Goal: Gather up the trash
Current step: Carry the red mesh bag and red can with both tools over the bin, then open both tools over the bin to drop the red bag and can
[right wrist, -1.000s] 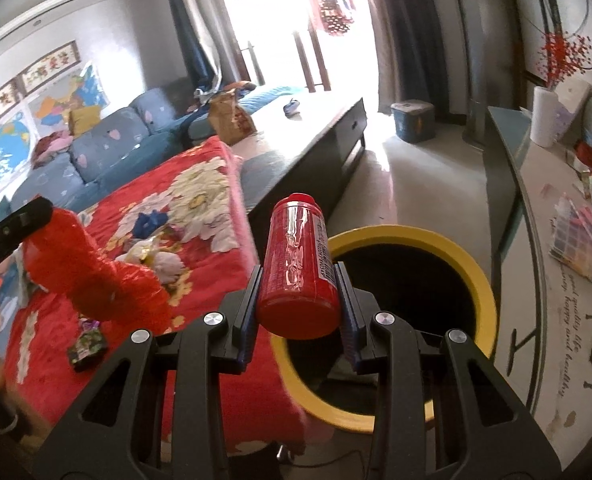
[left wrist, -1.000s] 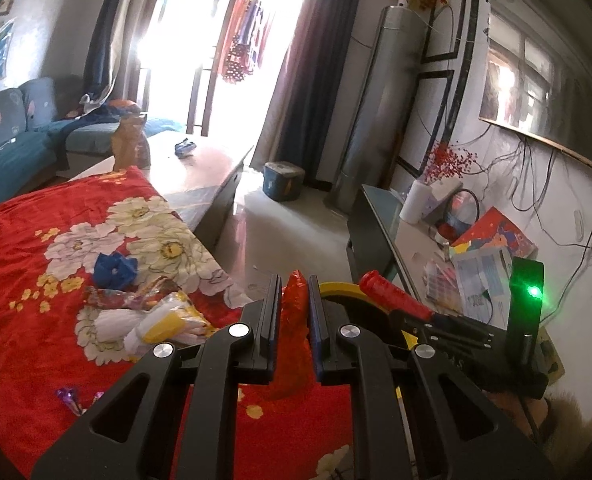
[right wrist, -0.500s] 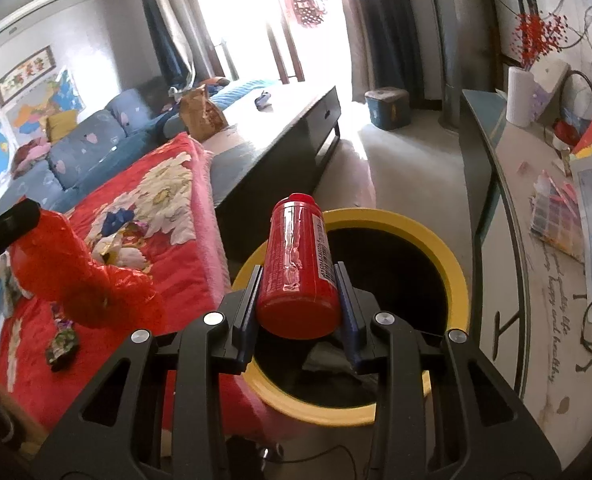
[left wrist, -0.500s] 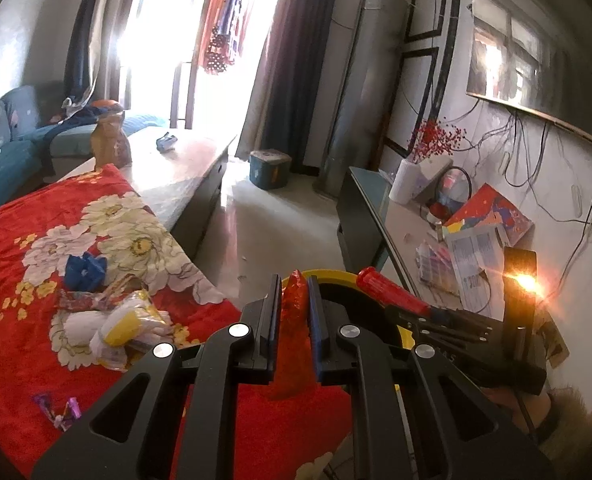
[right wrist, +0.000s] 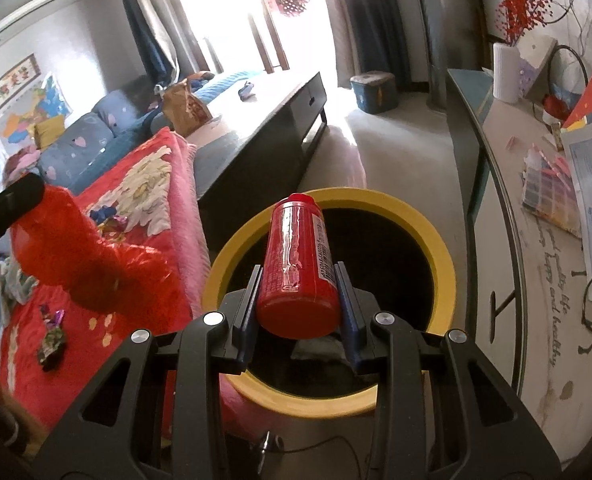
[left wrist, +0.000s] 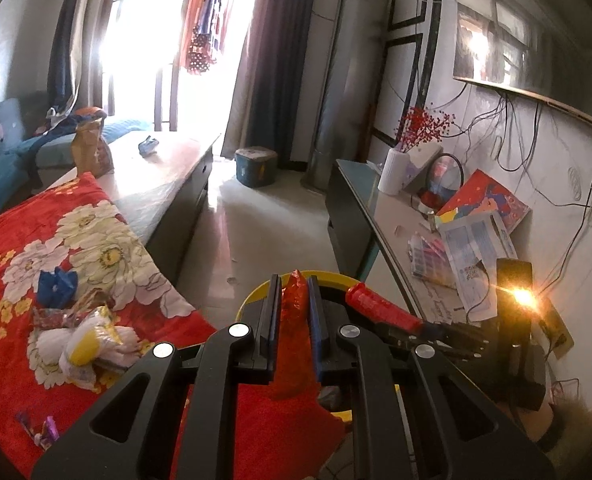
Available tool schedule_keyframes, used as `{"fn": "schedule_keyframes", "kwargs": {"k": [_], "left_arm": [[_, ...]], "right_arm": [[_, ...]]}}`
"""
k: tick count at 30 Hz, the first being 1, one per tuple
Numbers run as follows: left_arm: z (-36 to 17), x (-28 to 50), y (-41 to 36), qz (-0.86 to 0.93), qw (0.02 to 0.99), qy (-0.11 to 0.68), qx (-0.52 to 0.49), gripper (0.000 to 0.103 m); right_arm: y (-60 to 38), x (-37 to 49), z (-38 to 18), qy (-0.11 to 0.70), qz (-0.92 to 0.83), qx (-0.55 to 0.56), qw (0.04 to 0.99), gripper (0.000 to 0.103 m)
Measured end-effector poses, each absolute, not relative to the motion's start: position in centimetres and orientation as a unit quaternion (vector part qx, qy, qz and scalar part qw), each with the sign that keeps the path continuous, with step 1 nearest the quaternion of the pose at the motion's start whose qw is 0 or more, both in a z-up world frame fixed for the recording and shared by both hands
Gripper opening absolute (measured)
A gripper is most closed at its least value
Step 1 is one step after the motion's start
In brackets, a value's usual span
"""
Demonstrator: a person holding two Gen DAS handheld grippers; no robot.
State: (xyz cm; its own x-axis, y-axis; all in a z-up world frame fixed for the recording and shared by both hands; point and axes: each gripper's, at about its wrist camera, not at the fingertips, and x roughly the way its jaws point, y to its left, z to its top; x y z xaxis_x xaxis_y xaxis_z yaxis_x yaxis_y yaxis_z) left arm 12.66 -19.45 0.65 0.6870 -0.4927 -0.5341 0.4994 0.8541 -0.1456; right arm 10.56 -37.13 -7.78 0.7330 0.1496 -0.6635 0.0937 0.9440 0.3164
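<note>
The right gripper (right wrist: 298,280), fingers clamped on a red bottle (right wrist: 298,258), hangs over the yellow-rimmed bin (right wrist: 441,264), while at nine o'clock the left gripper (left wrist: 293,312) pinches a red wrapper (left wrist: 294,344).

We see a blue sofa (right wrist: 76,140) along the far wall, with a map (right wrist: 20,120) above it. A long dark coffee table (left wrist: 164,184) stands before the bright window (left wrist: 168,40), and a brown paper bag (left wrist: 90,148) stands on it. A blue box (left wrist: 256,166) sits on the floor by dark curtains (left wrist: 280,56). On the sideboard (right wrist: 535,240) we find a white vase (right wrist: 505,74) of red berries and scattered papers (left wrist: 471,248).
</note>
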Motion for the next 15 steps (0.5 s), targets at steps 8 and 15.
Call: {"fn": "schedule_keyframes", "kwargs": {"k": [8,15], "left_arm": [[-0.3,14.1,-21.7,-0.274,0.913,0.301,0.022,0.013],[-1.3,15.2,-23.1,-0.278,0.907,0.314,0.033,0.013]], "right_arm": [[-37.6,10.7,-8.8,0.381,0.011,0.175,0.908,0.027],[-37.7,11.0,-10.1,0.399,0.008,0.181,0.899,0.028]]}}
